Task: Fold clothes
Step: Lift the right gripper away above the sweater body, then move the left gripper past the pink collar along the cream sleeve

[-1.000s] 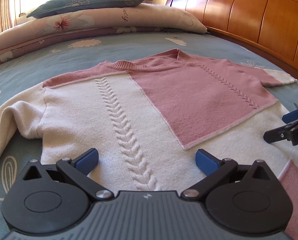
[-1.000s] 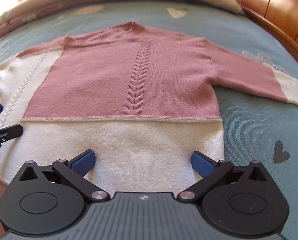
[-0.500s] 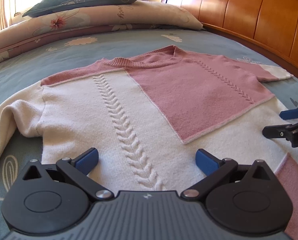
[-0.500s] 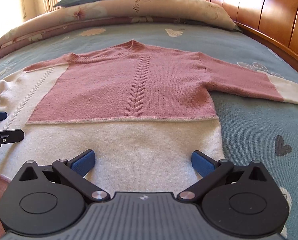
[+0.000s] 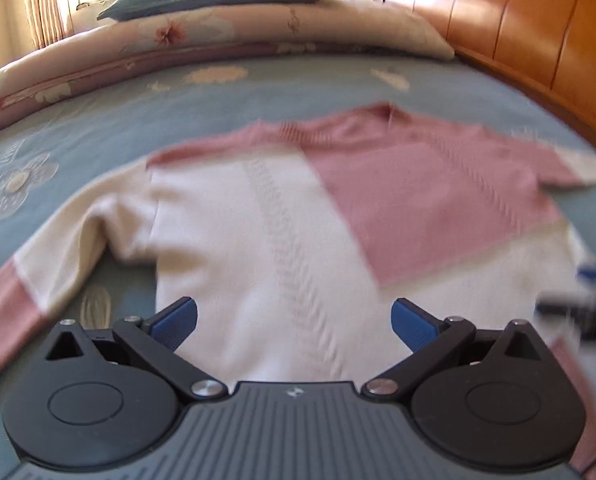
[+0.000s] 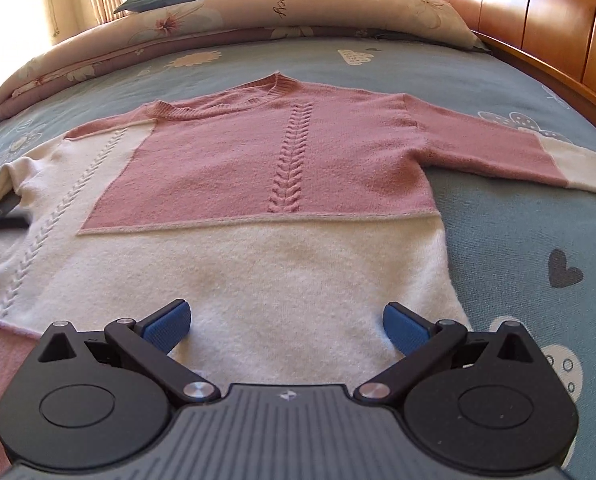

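both grippers have pulled back; left gripper (image 5: pixel 294 318) and right gripper (image 6: pixel 286 322) hang spread, gripping nothing, over the near hem. pink-and-cream sweater (image 6: pixel 282 216) lies flat on the bedspread (image 6: pixel 518 232), nothing folded yet.

Both wrist views look low and forward across the bed, from the hem end of the sweater (image 6: pixel 290 208) toward the pillows (image 6: pixel 290 4). Left view sits over the cream side, angled rightward toward the headboard (image 5: pixel 530 28); blurred, so nearness is uncertain. Right view sits close over the hem, facing the collar. Shared: sweater body, pillows, headboard.
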